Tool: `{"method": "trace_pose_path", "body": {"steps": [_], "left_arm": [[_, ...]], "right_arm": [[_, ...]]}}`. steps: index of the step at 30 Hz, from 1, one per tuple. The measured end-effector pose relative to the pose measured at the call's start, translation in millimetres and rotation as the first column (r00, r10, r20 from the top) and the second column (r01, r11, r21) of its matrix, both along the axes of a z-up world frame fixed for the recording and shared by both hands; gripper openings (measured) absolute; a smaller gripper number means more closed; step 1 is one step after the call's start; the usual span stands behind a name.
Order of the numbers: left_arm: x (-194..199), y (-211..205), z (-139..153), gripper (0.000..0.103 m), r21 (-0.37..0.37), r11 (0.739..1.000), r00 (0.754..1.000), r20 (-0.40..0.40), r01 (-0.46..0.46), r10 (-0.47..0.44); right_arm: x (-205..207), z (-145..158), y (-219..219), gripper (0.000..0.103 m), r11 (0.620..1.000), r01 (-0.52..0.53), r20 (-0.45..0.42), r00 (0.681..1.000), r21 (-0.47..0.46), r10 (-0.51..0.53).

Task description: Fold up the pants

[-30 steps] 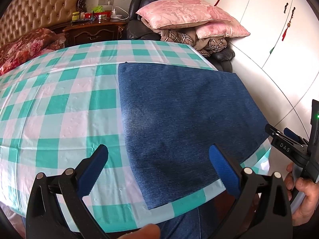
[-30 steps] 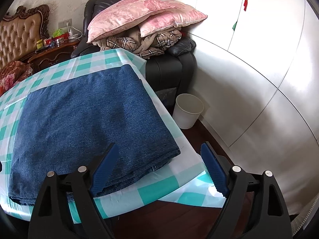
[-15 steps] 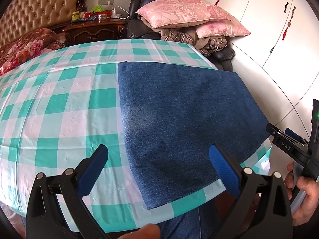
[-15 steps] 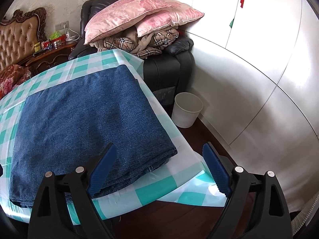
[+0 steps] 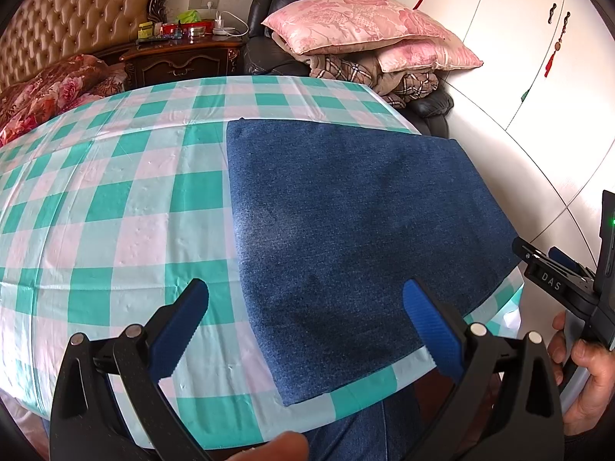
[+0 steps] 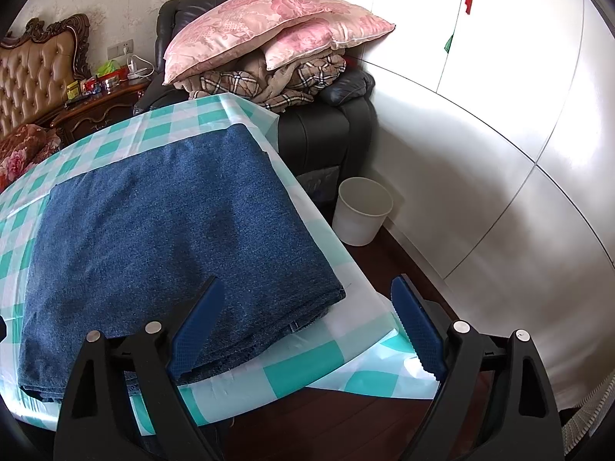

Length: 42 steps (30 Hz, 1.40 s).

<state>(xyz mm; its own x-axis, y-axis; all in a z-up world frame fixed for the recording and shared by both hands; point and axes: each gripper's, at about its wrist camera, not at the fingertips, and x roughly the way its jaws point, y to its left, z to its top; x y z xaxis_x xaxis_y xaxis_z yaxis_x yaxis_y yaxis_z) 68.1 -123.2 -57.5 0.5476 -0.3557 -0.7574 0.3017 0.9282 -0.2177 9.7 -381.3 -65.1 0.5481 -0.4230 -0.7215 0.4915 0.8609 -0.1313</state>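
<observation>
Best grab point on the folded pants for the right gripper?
Judging by the stacked layers, the near-right corner of the pants: it lies just ahead of the open right gripper, edges exposed near the table edge. Come in low from the near side.

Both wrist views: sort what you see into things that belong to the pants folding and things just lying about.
Belongs to the job:
- pants, folded into a flat blue rectangle
- table with the checked cloth beneath them
- left gripper, open
- right gripper, open

Just lying about:
- pillows on blankets
- armchair
- bin
- nightstand
- bed
</observation>
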Motion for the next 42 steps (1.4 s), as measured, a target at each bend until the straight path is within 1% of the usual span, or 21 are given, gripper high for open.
{"method": "trace_pose_path", "body": {"steps": [9,16,42], "left_arm": [[1.6,-1.0,-0.4,0.101,0.005,1.0,1.0,-0.004,-0.005,0.005],[4.0,-1.0,-2.5,0.101,0.024,1.0,1.0,0.001,-0.017,0.017],[4.8,3.1,-2.8,0.101,0.03,0.999,1.0,0.012,-0.024,0.023]], "right_arm": [[1.3,-0.9,-0.5,0.085,1.0,-0.002,-0.001,1.0,0.004,0.002],[2.1,-3.4,0.3,0.085,1.0,-0.005,-0.005,1.0,0.006,0.005],[1.7,-6.4,-3.5,0.085,1.0,-0.005,-0.011,1.0,0.013,0.006]]}}
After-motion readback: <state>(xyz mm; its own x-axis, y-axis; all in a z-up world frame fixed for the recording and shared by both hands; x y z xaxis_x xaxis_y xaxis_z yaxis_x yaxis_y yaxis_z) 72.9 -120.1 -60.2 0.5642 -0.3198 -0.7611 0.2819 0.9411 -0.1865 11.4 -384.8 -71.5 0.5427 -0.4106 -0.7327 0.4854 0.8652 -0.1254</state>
